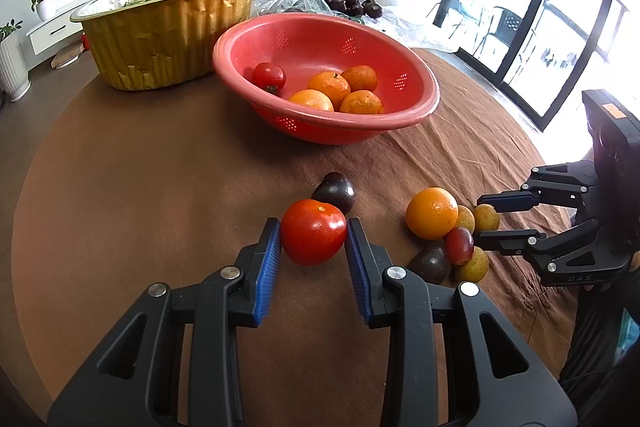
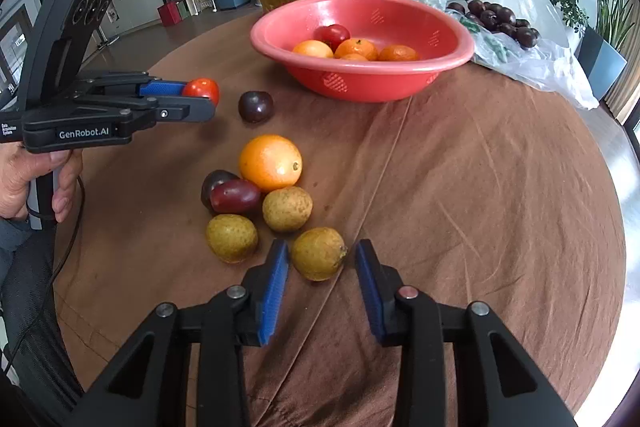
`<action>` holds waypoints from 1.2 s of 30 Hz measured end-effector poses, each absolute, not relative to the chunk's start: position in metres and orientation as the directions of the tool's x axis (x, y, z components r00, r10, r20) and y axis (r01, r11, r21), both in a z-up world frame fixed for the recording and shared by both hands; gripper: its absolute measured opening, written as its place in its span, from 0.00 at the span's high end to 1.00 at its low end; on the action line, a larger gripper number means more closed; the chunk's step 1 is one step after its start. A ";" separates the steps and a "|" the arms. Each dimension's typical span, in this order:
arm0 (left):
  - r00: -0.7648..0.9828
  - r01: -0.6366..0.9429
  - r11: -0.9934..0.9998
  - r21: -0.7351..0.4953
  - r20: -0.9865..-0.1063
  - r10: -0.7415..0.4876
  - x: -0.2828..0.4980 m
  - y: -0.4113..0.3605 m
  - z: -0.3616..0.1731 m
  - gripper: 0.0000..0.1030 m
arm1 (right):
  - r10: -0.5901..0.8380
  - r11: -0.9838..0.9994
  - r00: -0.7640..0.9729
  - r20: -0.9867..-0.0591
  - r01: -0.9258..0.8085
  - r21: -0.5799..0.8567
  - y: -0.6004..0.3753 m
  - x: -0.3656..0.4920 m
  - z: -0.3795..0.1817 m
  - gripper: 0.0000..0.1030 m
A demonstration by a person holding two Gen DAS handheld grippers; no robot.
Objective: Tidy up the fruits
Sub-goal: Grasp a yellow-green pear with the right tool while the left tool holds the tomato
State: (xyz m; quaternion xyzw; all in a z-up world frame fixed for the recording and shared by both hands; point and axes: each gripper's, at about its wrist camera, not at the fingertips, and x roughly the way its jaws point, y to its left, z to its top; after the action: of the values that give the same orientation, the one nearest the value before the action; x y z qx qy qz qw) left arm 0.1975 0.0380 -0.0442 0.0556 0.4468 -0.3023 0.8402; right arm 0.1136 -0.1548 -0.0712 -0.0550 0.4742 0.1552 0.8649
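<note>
My left gripper (image 1: 313, 227) is shut on a red tomato (image 1: 313, 237) just above the brown cloth; a dark plum (image 1: 334, 191) lies right behind it. My right gripper (image 2: 322, 247) straddles a yellow-green round fruit (image 2: 318, 254) that rests on the cloth, with a thin gap showing at each blue pad. Beyond it lie two more yellow-green fruits (image 2: 287, 209), a red plum (image 2: 235, 195), a dark plum (image 2: 214, 179) and a big orange (image 2: 270, 162). The red bowl (image 2: 360, 79) farther back holds several oranges and a tomato.
A gold foil tub (image 1: 168, 39) with greens stands behind the bowl at the left. A clear plastic bag (image 2: 520, 59) with several dark plums lies at the back right. A hand (image 2: 24, 179) holds the left gripper's handle, with a cable hanging. The round table's edge curves at the right.
</note>
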 end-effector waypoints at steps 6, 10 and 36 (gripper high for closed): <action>0.416 0.556 0.812 -0.178 -0.786 -0.457 0.199 0.037 -0.045 0.70 | 0.220 0.946 0.506 -0.834 -0.319 0.056 -0.156 0.113 -0.072 0.69; 0.417 0.553 0.813 -0.182 -0.784 -0.459 0.199 0.037 -0.046 0.70 | 0.227 0.945 0.504 -0.833 -0.321 0.063 -0.155 0.113 -0.071 0.71; 0.523 0.506 0.839 -0.198 -0.703 -0.482 0.230 0.034 0.017 0.70 | 0.252 0.965 0.650 -0.717 -0.221 0.139 -0.204 0.158 0.009 0.71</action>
State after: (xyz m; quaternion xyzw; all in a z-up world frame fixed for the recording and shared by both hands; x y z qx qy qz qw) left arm 0.2305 0.0340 0.0171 0.0156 0.3980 -0.2831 0.8724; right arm 0.1581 -0.2040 0.0093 0.0197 0.3976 0.1303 0.9081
